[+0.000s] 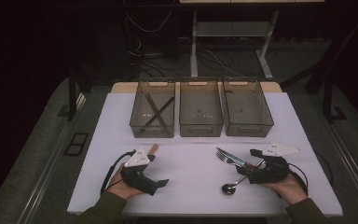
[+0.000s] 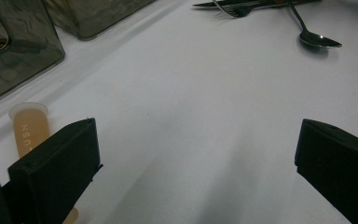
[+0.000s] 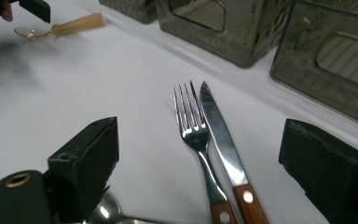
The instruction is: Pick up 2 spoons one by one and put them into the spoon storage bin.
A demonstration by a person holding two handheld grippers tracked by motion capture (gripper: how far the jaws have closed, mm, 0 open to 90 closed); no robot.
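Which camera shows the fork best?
The right gripper view: the fork lies close up between the open jaws, tines and wooden handle clear, beside the knife. The high view shows it small by the right gripper. The left gripper view catches its tines far off.

Dim room, dark toward the frame edges; the white counter (image 1: 191,186) is evenly lit. Soft shadows, glints on the knife (image 3: 223,140), near jaws blurred.

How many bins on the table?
3, in a row along the far side of the table: left bin holding two crossed dark sticks, middle bin, right bin. None look hidden.
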